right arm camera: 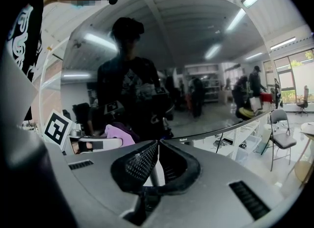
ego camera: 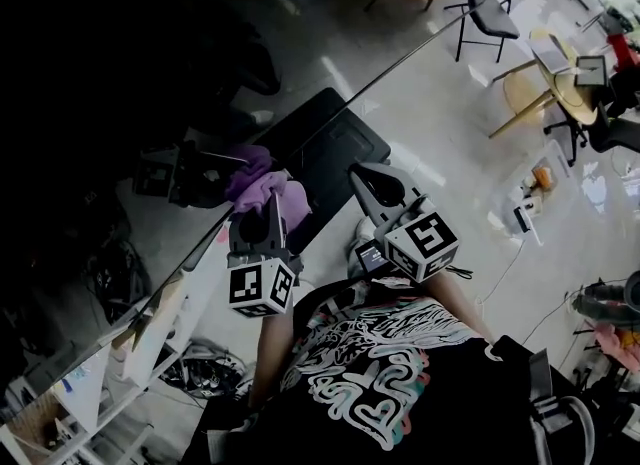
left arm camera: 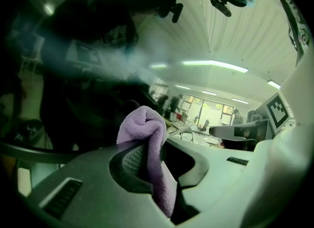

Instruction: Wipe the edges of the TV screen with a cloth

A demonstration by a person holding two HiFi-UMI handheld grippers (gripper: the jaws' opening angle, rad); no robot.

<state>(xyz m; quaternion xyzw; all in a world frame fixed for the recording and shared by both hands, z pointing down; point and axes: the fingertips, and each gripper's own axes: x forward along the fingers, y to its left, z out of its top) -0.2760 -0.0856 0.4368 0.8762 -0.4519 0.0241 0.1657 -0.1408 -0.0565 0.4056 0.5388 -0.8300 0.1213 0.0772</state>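
The left claw [ego camera: 266,209] is clamped on the purple cloth [ego camera: 287,199], which bunches out past its tips [left arm camera: 147,148]; the right claw [ego camera: 362,179] has its jaws together on nothing [right arm camera: 158,143] and hangs just beside it. In the head view the dark, mirror-like TV screen [ego camera: 120,103] fills the upper left, and its edge [ego camera: 400,73] runs slantwise from lower left to upper right; the cloth sits right at that edge, with the left claw the nearer. Any wipe from here would likely slide along that slant, keeping the cloth on the edge; whether it touches the edge now I cannot tell.
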